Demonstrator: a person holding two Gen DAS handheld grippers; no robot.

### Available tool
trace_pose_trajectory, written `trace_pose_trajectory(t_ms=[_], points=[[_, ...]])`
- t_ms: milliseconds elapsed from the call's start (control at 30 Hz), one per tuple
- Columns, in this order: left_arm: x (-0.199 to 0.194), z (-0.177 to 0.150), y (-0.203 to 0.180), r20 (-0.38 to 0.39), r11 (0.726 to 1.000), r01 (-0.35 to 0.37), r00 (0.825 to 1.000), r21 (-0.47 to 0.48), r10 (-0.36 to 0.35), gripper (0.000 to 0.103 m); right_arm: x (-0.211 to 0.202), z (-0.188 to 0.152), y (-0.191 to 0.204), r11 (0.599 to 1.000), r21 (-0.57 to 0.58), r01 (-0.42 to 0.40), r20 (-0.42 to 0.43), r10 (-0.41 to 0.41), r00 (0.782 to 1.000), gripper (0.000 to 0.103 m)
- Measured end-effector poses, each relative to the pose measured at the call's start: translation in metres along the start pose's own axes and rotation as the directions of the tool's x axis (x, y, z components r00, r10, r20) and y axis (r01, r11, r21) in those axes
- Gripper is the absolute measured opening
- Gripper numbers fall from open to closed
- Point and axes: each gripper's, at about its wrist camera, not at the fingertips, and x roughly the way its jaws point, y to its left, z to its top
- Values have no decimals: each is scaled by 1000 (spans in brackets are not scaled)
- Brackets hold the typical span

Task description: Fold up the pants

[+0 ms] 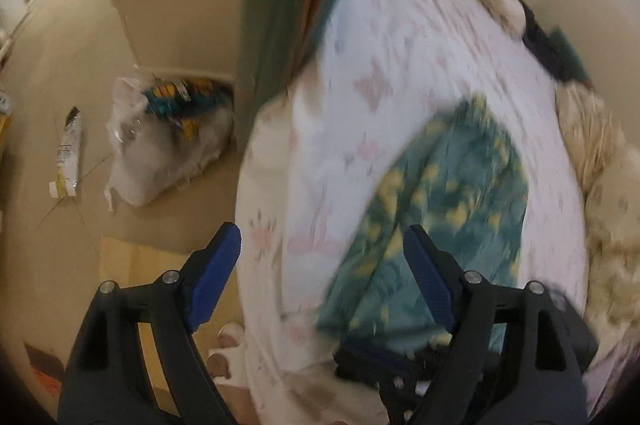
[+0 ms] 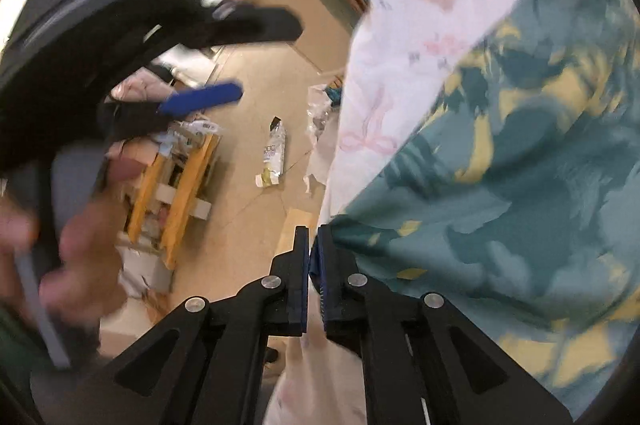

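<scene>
The pants (image 1: 452, 185) are teal with yellow blotches and lie spread on a white flowered bedsheet (image 1: 400, 65). My left gripper (image 1: 322, 231) hangs over the bed's edge, jaws wide open, nothing between the blue pads. The right wrist view shows it blurred at upper left, the left gripper (image 2: 268, 59) held by a hand (image 2: 80, 245). My right gripper (image 2: 313, 231) stands at the near corner of the pants (image 2: 520, 165). Only a narrow gap shows between its pads. The cloth's corner lies against the right finger's tip, not pinched.
Beside the bed is tan floor with a clear plastic bag (image 1: 160, 145), a torn wrapper (image 1: 68, 153), a cardboard box of clutter (image 2: 176, 193) and slippers (image 1: 228, 345). Cream bedding (image 1: 600, 165) is piled along the bed's far side. A teal and orange cloth (image 1: 280, 5) hangs at the head.
</scene>
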Motion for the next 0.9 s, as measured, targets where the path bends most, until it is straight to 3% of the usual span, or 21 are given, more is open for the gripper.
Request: trace_pose_trajectory(t_ms=[100, 133, 167, 300, 400, 500, 600, 667, 767, 833, 900], points=[[19, -15, -4, -56, 998, 24, 998, 62, -21, 81, 1, -9, -3, 999, 38, -29, -21, 30, 999, 36], [24, -20, -6, -66, 997, 37, 997, 71, -32, 81, -3, -13, -3, 999, 47, -25, -21, 26, 999, 51], [31, -24, -9, -86, 995, 42, 996, 90, -34, 81, -14, -18, -5, 998, 49, -38, -14, 39, 999, 56], [45, -36, -27, -137, 982, 63, 990, 175, -39, 81, -76, -40, -18, 999, 41, -10, 33, 8, 999, 56], [59, -45, -45, -198, 969, 77, 980, 234, -30, 81, -140, -64, -51, 992, 109, 62, 126, -76, 989, 56], [68, -51, -62, -210, 955, 62, 978, 291, 0, 81, -200, -89, -109, 950, 282, 134, 203, -196, 959, 58], [81, -54, -70, -220, 946, 14, 973, 325, 62, 79, -227, -112, -158, 880, 457, 128, 215, -249, 944, 62], [86, -48, -68, -238, 957, 18, 970, 289, 53, 76, -225, -125, -187, 843, 529, 98, 195, -233, 953, 62], [81, -42, -71, -215, 961, 12, 975, 277, 50, 52, -203, -137, -199, 838, 541, 67, 141, -170, 975, 62], [77, -44, -83, -227, 948, 25, 973, 317, 51, 50, -196, -139, -197, 847, 528, 53, 168, -166, 972, 62], [79, -52, -99, -257, 922, 40, 964, 385, 65, 50, -187, -143, -192, 856, 514, -43, 187, -64, 980, 62]])
